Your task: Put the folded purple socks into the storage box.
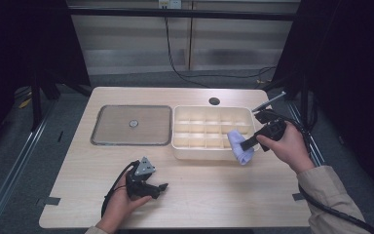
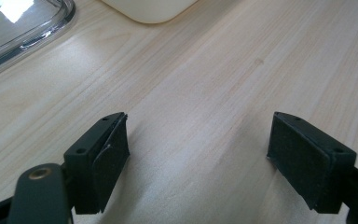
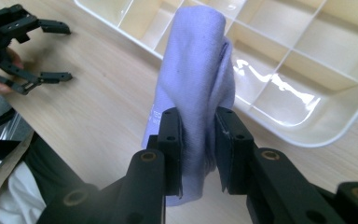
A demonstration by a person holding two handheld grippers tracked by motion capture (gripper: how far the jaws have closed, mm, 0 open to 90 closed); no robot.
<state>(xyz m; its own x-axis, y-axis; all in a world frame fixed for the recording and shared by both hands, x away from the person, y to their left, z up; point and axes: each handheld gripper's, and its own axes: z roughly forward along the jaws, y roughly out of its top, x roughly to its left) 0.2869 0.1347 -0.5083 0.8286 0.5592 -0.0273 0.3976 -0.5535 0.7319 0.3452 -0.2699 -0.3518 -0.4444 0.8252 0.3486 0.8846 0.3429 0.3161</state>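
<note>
A pale lilac folded cloth [image 1: 238, 145] hangs over the front right corner of the cream divided tray [image 1: 195, 152]. My right gripper [image 1: 246, 144] is shut on it; in the right gripper view the two black pads squeeze the cloth [image 3: 195, 88] between them, above the tray's front edge [image 3: 303, 137]. My left gripper [image 1: 161, 188] rests low over the bare tabletop near the front edge, held in a hand. In the left gripper view its jaws stand wide apart with only wood between them [image 2: 198, 154]. The left gripper [image 3: 58, 51] also appears open in the right gripper view.
A flat clear lid with a small round knob [image 1: 134, 124] lies left of the tray. A cable hole [image 1: 214, 101] sits behind the tray. Dark curtains and metal rails flank the wooden table [image 1: 214, 195]. A cable trails from each gripper.
</note>
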